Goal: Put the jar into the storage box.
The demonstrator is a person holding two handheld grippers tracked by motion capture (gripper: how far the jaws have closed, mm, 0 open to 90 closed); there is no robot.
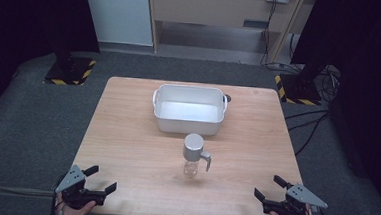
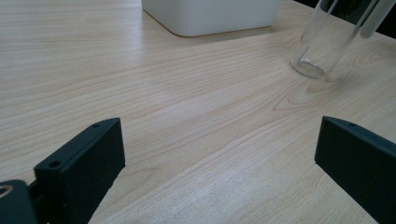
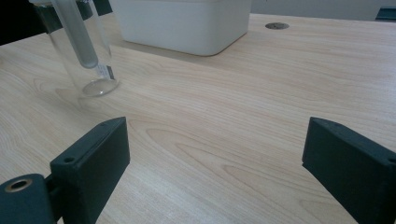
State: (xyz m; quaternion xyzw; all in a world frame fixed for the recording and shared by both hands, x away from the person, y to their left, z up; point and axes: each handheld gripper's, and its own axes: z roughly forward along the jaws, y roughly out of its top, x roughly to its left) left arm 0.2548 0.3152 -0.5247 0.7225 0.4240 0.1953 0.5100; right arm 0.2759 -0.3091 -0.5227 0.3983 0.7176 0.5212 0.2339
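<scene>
Both hand-held grippers [image 1: 103,178] [image 1: 265,187] seemingly gape wide, empty

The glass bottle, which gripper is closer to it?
Right, slightly. The right gripper sits at the table's near right corner, the left gripper at the near left; the bottle stands between them, a little right of centre.

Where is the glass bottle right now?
In the high view, the bottle stands upright mid-table, just in front of the white tub, between both claws.
</scene>
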